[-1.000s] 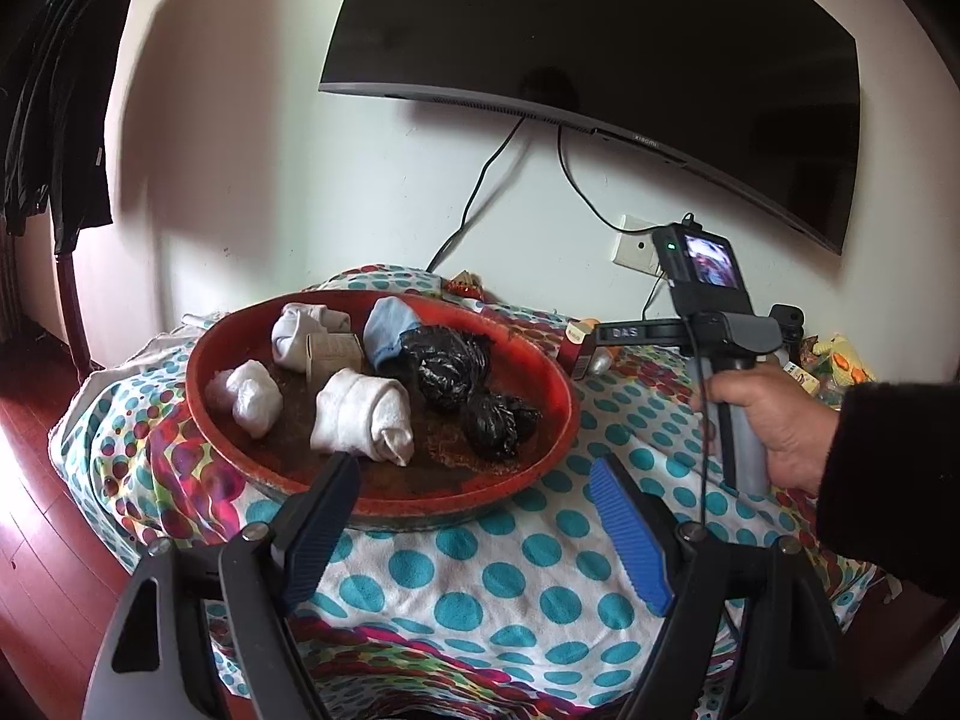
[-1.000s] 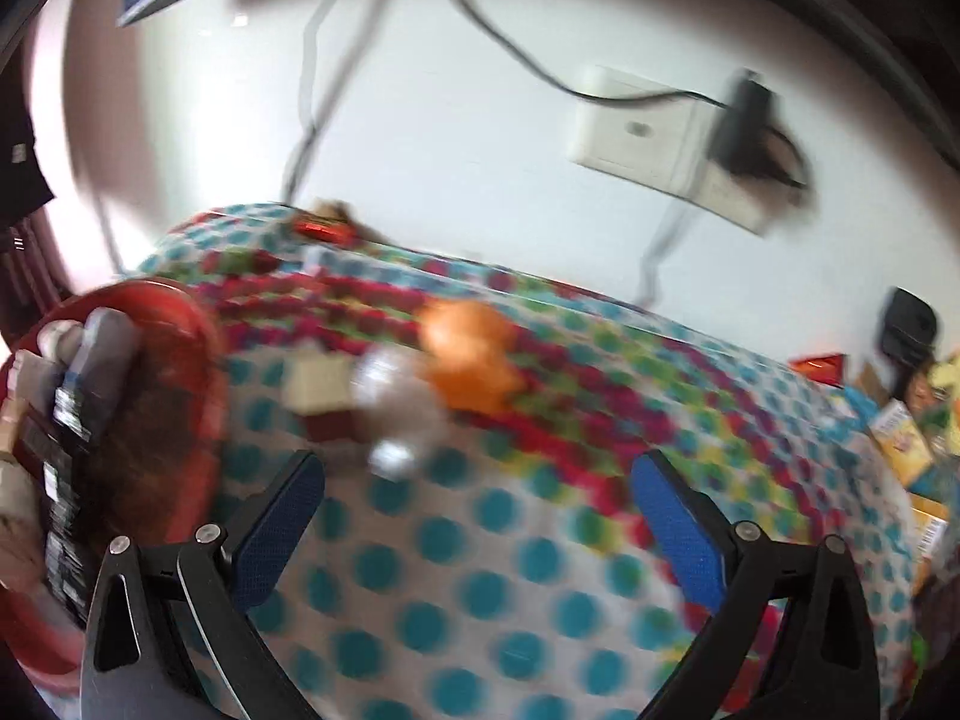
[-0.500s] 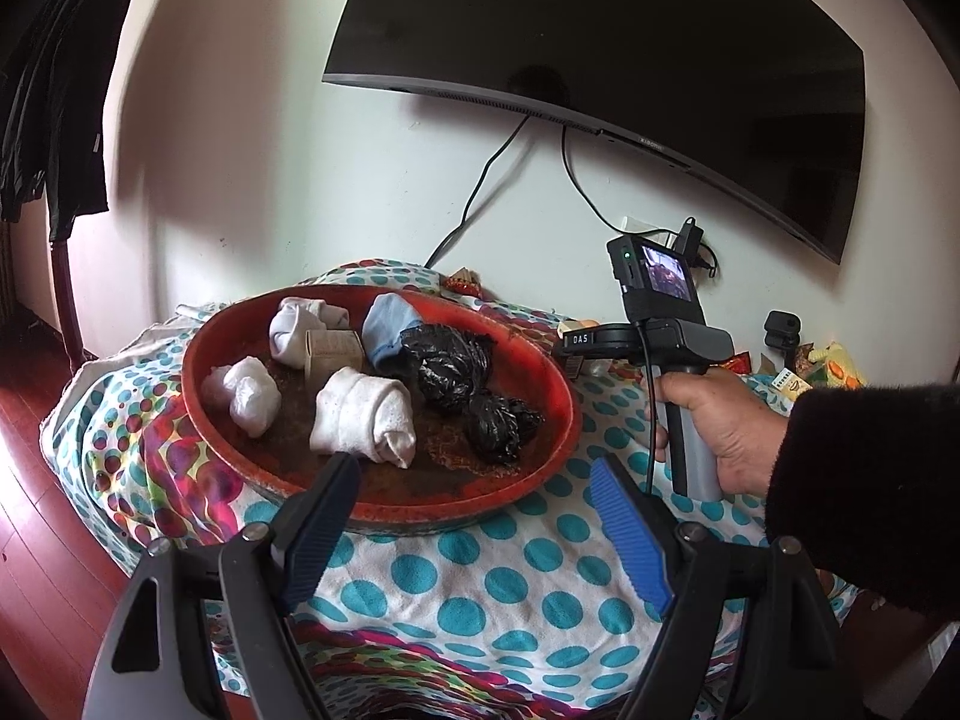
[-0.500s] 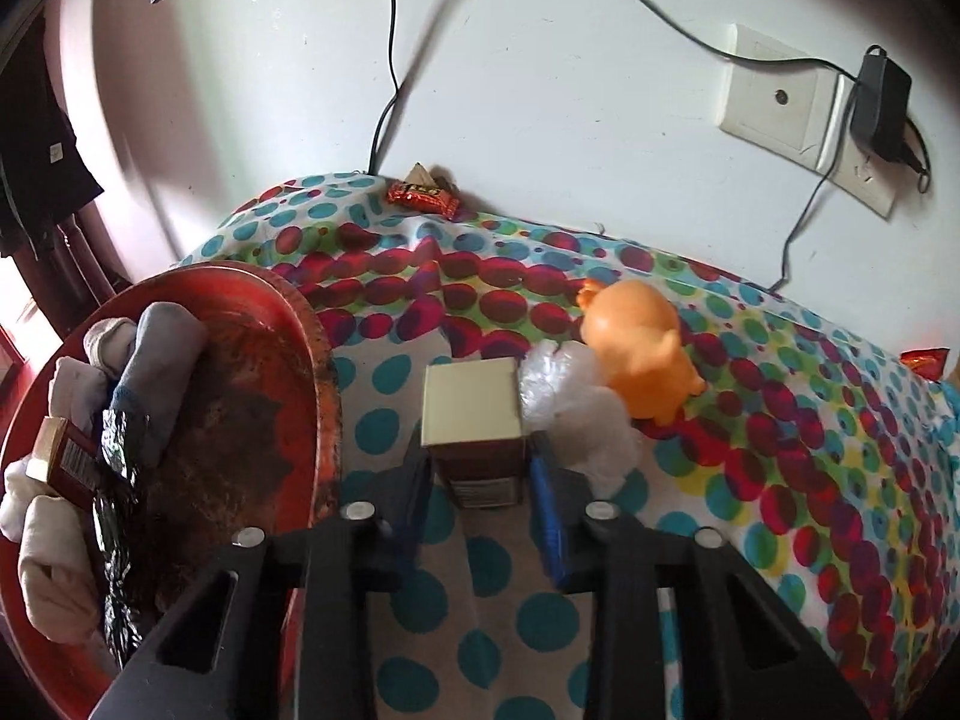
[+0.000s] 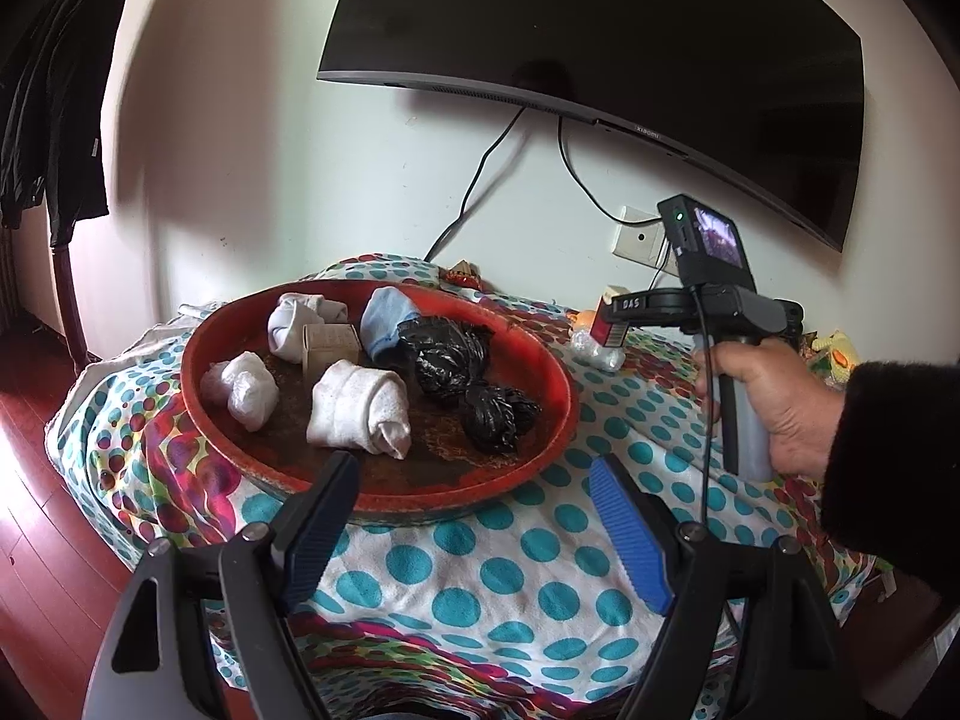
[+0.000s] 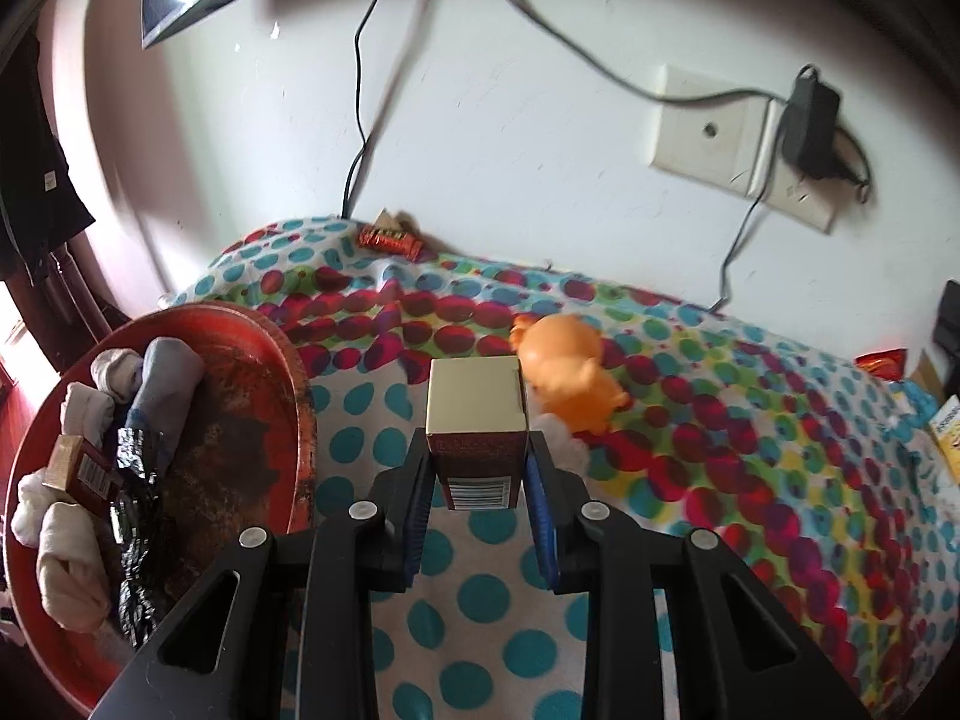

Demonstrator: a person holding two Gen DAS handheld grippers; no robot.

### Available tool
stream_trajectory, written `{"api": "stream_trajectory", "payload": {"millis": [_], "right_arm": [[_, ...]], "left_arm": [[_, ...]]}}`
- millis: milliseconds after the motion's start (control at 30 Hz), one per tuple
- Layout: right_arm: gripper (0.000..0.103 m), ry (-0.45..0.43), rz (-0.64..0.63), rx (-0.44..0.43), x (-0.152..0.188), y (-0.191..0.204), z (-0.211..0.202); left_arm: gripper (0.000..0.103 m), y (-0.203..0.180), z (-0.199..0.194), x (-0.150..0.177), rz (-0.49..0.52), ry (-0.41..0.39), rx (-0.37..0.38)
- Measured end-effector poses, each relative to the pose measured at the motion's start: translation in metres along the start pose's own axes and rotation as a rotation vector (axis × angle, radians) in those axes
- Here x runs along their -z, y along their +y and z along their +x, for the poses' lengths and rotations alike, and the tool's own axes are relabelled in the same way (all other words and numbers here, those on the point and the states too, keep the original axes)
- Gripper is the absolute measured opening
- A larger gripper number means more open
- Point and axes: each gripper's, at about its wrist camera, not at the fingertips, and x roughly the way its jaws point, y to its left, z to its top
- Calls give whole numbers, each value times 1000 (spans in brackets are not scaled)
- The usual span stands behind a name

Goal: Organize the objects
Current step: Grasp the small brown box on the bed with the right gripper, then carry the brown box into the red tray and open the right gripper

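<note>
Your right gripper (image 6: 478, 483) has its blue pads clamped on the two side faces of the small box (image 6: 478, 423). The jaws have just been closing, and the box now sits squarely between them, cream top up, dark red lower half with a barcode facing you. It looks like thin carton — light and stiff enough to lift, but likely to dent if squeezed harder. The flat, parallel sides give the pads a good seat, so I would judge the present hold, low on the body, about right; a grip nearer the top flap might crush it.

Take the red tray (image 6: 303, 414) as your landmark. The box is just to the right of its rim, apparently raised a little off the spotted cloth (image 6: 480, 606), though I cannot be sure. Beyond the box, farther from the tray, lie an orange toy (image 6: 567, 372) and a crumpled clear bag (image 6: 567, 447), the bag almost touching the right pad — mind it does not drag along.

Inside the tray are rolled socks (image 5: 360, 408), black bags (image 5: 447, 351) and another small carton (image 5: 330, 348); free floor shows near the tray's right side.

Your left gripper (image 5: 474, 510) hangs at the tray's near edge, jaws wide apart, holding nothing.
</note>
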Motion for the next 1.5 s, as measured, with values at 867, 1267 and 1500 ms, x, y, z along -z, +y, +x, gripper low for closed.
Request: {"api": "stream_trajectory", "payload": {"millis": [867, 1267, 1500], "right_arm": [[27, -121, -140, -106, -40, 102, -86], [27, -61, -83, -170, -48, 141, -24], [27, -8, -48, -161, -45, 149, 21]], "left_arm": [[81, 5, -14, -4, -33, -35, -18], [81, 25, -1, -6, -82, 2, -17], [81, 36, 6, -6, -116, 18, -23]]}}
